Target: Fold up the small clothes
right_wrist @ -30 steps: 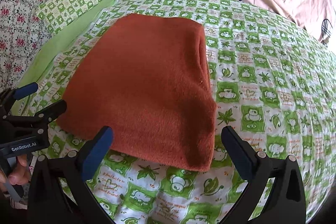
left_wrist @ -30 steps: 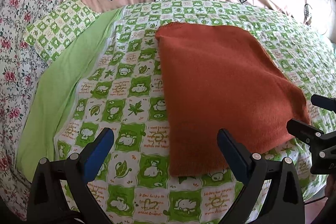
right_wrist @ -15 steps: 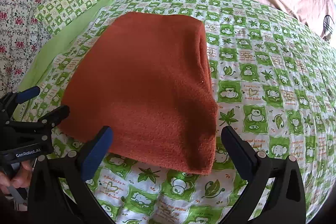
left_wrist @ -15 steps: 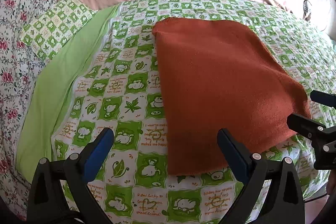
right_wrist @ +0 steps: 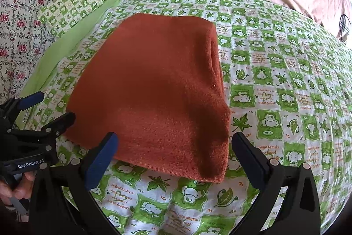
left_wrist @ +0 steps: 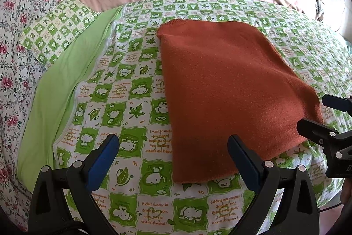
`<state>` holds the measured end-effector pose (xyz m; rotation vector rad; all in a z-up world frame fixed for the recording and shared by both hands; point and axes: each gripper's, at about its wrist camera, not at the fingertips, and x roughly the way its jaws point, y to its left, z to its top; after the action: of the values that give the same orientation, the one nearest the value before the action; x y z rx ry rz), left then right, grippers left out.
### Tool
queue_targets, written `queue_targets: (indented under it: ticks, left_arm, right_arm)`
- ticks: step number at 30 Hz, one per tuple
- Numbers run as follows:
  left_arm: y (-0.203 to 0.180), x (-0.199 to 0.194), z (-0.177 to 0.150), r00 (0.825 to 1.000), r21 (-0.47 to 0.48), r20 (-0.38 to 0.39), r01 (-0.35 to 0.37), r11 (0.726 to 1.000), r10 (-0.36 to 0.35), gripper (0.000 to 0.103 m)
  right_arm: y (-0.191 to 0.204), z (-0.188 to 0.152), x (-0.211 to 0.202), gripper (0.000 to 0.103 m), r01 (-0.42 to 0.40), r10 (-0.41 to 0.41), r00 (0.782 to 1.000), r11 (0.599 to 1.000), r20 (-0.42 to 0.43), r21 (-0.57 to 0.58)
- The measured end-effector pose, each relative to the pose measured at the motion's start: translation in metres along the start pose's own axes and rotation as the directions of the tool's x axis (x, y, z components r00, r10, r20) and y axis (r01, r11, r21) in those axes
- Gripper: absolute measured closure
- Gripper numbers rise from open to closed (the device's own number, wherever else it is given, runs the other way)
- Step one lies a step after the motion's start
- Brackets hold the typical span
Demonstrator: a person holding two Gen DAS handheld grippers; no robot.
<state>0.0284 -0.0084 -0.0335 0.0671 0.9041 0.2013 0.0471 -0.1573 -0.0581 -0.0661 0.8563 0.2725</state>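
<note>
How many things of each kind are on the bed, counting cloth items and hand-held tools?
Orange folded garment: 1
Green checked pillow: 1
Tools: 2, left tool and right tool, both open
Total: 4

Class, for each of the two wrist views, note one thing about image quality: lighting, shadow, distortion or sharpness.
Left wrist view: fisheye bends the green checked bedspread into a dome with dark corners; a soft shadow darkens the near edge of the orange cloth. Right wrist view: same bulge; a shadow crosses the cloth's middle; daylight is bright and even, and the print text stays readable.
</note>
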Motion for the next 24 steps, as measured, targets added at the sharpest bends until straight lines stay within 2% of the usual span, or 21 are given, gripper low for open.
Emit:
queue_targets:
  ticks: [24]
  left_arm:
    - [-0.0024, -0.0011, 0.0000, 1.000, 0.002, -0.001, 0.005, 1.000, -0.005, 0.004]
  right_arm:
    - [0.0026, 0.0005, -0.0014, 0.000, -0.010, 0.010, 1.000, 1.000, 0.001, 0.003]
